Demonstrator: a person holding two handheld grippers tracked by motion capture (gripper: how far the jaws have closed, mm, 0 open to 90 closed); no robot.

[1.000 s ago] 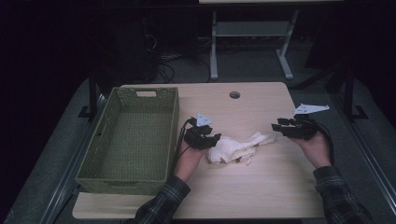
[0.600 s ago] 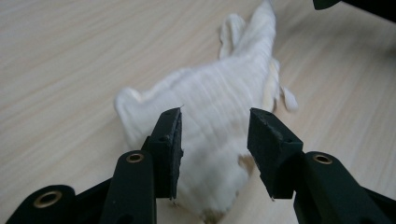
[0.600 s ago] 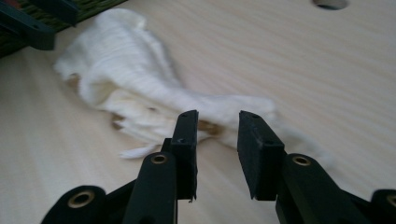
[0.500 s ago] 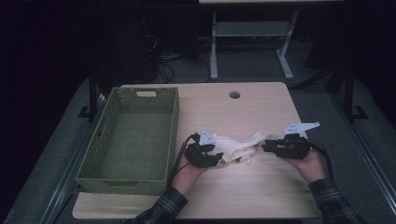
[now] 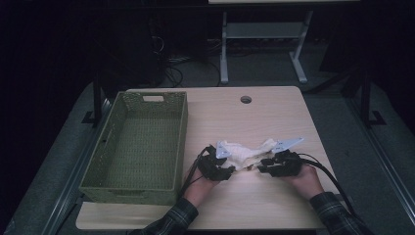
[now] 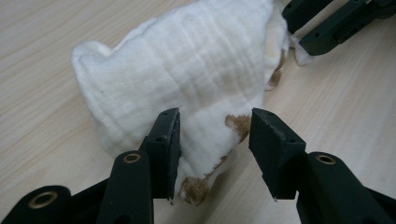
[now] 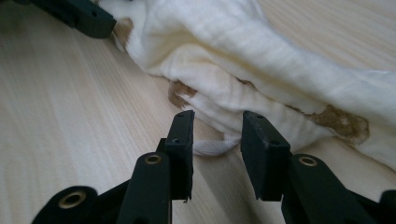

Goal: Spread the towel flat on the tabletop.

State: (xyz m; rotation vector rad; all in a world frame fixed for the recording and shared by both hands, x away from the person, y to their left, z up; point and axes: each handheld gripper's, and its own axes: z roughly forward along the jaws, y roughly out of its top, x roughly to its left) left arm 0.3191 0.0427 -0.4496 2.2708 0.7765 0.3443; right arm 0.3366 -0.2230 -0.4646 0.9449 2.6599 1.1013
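A crumpled white cloth (image 5: pixel 244 152) with brown stains lies on the wooden table (image 5: pixel 274 112), between my two grippers. My left gripper (image 5: pixel 229 168) is at the cloth's left end. In the left gripper view its jaws (image 6: pixel 215 140) stand open, with a stained corner of the cloth (image 6: pixel 187 70) reaching in between them. My right gripper (image 5: pixel 260 168) is at the cloth's right end. Its jaws (image 7: pixel 217 140) have just been opening and stand apart at a fold of the cloth (image 7: pixel 261 56), with a thin edge lying between the tips, unpressed.
A green woven basket (image 5: pixel 181 142) stands empty on the left half of the table, close to my left hand. A round cable hole (image 5: pixel 245 99) sits near the far edge. Beyond the table are a metal stand and cables on the dark floor.
Both hands have come down and toward the near edge. The right gripper has moved left to the cloth's right end. The cloth has shifted nearer and bunched up between the grippers.
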